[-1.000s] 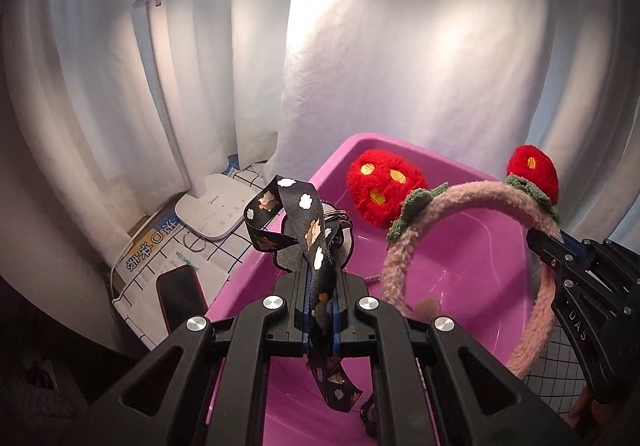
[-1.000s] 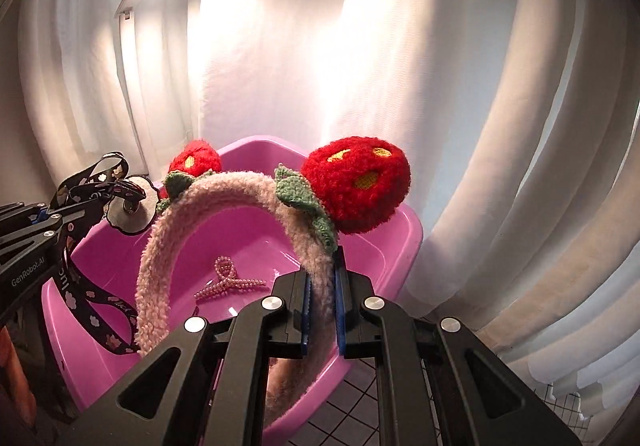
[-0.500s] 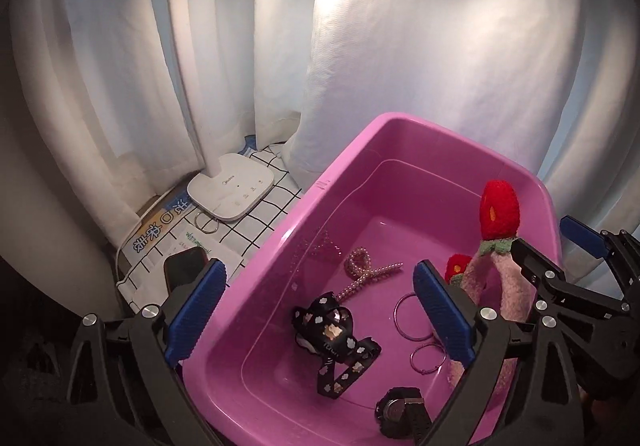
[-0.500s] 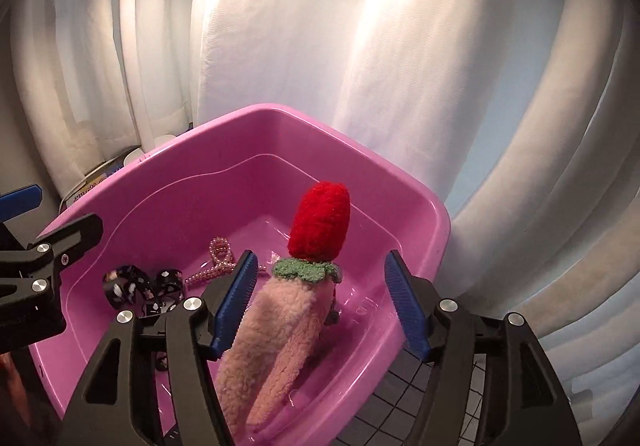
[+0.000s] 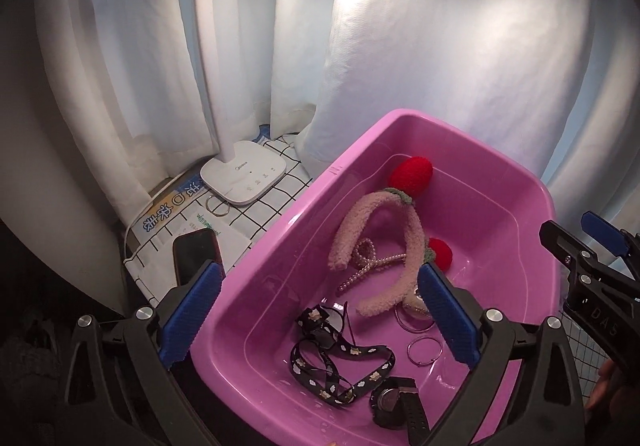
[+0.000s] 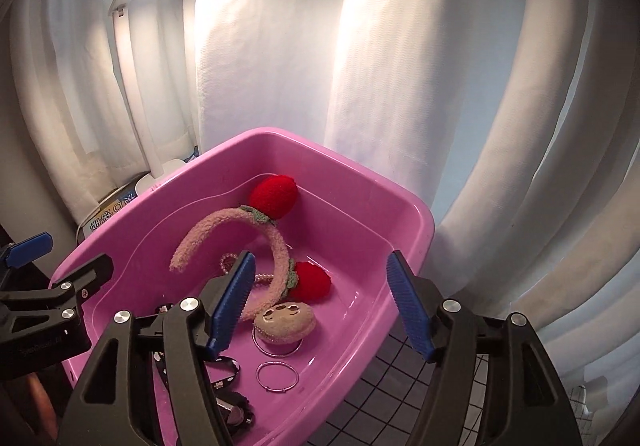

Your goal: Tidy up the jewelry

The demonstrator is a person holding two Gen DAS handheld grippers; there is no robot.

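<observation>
A pink plastic tub holds the jewelry. In it lie a fuzzy pink headband with red pom-poms, a pearl bow clip, a black patterned ribbon, silver hoops, a black watch and a tan plush clip. My left gripper is open and empty above the tub's near side. My right gripper is open and empty above the tub; it shows at the right edge of the left wrist view.
A white desk lamp base stands on a checked cloth left of the tub, with a silver ring, a printed box and a dark phone near it. White curtains hang behind. Black grid cloth lies right of the tub.
Both grippers opened and let go: the ribbon and the headband dropped into the tub. The headband has since fallen flat on the tub floor. Both grippers have drawn back a little.
</observation>
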